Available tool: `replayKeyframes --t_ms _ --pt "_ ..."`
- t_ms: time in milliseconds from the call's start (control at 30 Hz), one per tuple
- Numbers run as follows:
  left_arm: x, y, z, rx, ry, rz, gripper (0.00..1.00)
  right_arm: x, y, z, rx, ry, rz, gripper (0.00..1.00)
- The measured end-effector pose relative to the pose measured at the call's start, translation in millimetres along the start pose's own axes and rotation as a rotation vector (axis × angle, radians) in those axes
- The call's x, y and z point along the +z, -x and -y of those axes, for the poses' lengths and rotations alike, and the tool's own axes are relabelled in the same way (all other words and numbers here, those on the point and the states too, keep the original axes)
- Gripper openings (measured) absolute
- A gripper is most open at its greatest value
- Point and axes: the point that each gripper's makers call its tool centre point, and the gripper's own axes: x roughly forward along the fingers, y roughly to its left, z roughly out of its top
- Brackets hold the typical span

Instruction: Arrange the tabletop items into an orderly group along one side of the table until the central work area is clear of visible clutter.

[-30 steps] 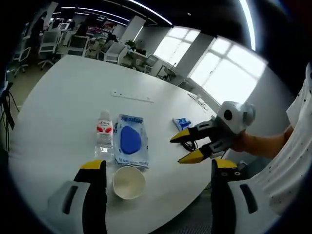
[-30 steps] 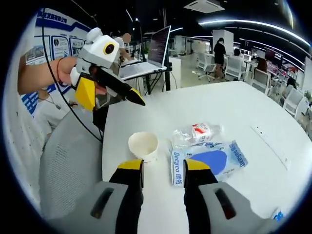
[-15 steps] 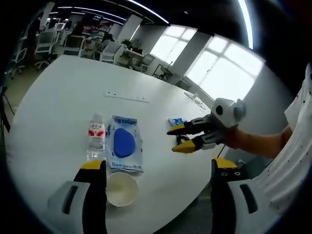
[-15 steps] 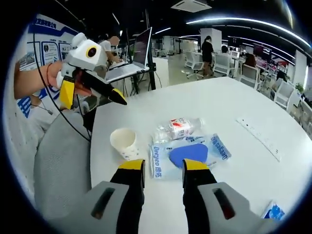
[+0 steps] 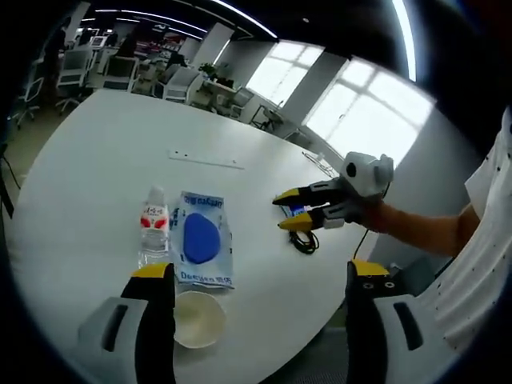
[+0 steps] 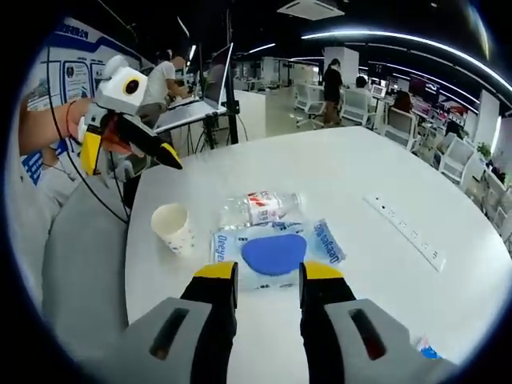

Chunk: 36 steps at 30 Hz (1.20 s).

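White counter (image 5: pixel 96 152) holds cup (image 5: pixel 196 318), bottle (image 5: pixel 152 232), blue packet (image 5: pixel 198 248) near its edge. Both grippers hover w/ jaws apart, empty. Step: approach; right gripper (image 5: pixel 300 210) probably heads for small blue item (image 6: pixel 426 349).

Cup (image 5: pixel 198 318) sits at the table (image 5: pixel 96 160) edge, bottle (image 5: pixel 153 228) and packet (image 5: pixel 200 238) side by side just behind, cable (image 5: pixel 305 240) well apart.
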Motion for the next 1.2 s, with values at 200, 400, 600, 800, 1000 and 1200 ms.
replayKeyframes --t_ms 200,400,600,800,1000,1200 --pt "-0.4 -2 0.1 0.001 -0.002 -0.004 0.91 3.5 -2 15 -0.008 0.026 -0.006 0.28" --pt "2.4 -5 0.0 0.001 0.003 0.004 0.91 6.8 -7 30 -0.014 0.050 -0.011 0.27" --pt "3.8 -8 -0.9 0.001 0.005 0.007 0.91 6.5 -18 42 -0.009 0.079 -0.030 0.27" --pt "5.9 -7 -4.9 0.010 0.010 0.013 0.91 3.4 -29 51 0.002 0.090 -0.054 0.27" --pt "6.5 -6 -7.4 0.017 0.016 0.019 0.90 5.9 -39 60 0.010 0.105 -0.064 0.27" --pt "6.4 -5 -9.3 0.021 0.023 0.021 0.90 8.9 -51 71 0.023 0.120 -0.081 0.27"
